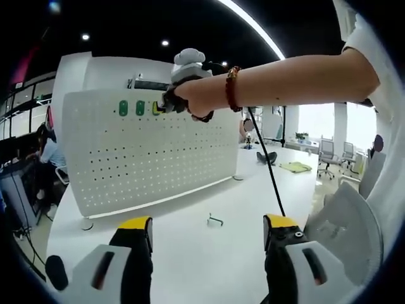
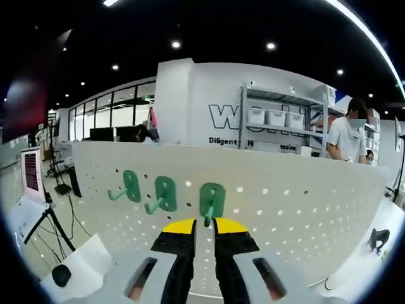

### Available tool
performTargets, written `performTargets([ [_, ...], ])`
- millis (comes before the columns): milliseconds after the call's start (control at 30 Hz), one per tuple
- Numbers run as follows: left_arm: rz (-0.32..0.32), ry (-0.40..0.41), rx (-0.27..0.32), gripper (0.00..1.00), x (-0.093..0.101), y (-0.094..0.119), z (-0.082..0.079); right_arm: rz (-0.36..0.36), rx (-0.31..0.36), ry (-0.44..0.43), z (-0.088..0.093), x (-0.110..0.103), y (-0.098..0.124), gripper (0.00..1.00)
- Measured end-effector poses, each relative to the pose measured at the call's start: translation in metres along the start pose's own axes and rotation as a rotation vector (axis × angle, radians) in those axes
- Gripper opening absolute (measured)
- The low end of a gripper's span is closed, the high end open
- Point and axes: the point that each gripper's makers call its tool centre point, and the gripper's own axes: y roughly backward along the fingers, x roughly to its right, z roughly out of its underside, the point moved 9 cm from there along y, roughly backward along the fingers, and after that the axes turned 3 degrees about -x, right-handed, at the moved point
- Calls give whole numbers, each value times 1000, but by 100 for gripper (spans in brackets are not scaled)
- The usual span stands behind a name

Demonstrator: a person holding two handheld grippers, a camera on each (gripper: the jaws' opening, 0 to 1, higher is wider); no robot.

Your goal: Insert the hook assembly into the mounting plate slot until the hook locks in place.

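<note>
Left gripper view, left to right: I log a white pegboard (image 1: 149,152) standing upright on a white table (image 1: 190,253), with two green hooks (image 1: 131,108) in its top row. Next to them my right gripper (image 1: 166,104) is pressed to the board on a yellow-looking piece, with the hand (image 1: 196,96) and a beaded bracelet (image 1: 233,88) behind it. A small metal clip (image 1: 215,220) lies on the table in front of the board. My left gripper (image 1: 209,229) hangs low over the table, jaws wide apart, nothing between them.

Right gripper view, left to right: I log a black cable (image 2: 60,234) beyond the board's left end, then three green hooks on the pegboard (image 2: 285,196); the first (image 2: 126,186) and second (image 2: 162,195) sit free. The third hook (image 2: 211,201) is seated on the board, its prong clamped between the yellow tips of my right gripper (image 2: 204,225), jaws nearly together. A person in white (image 2: 347,139) stands behind the board at far right.
</note>
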Motion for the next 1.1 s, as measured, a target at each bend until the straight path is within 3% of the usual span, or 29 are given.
performTargets([
  [333, -2, -19, 5, 71, 6, 3, -3, -48, 33, -38, 0, 1, 9, 19],
  [667, -28, -14, 0, 78, 15, 7, -4, -100, 39, -29, 7, 4, 17, 30],
  [1100, -59, -31, -10, 78, 32, 16, -12, -142, 21, -73, 21, 18, 32, 30],
])
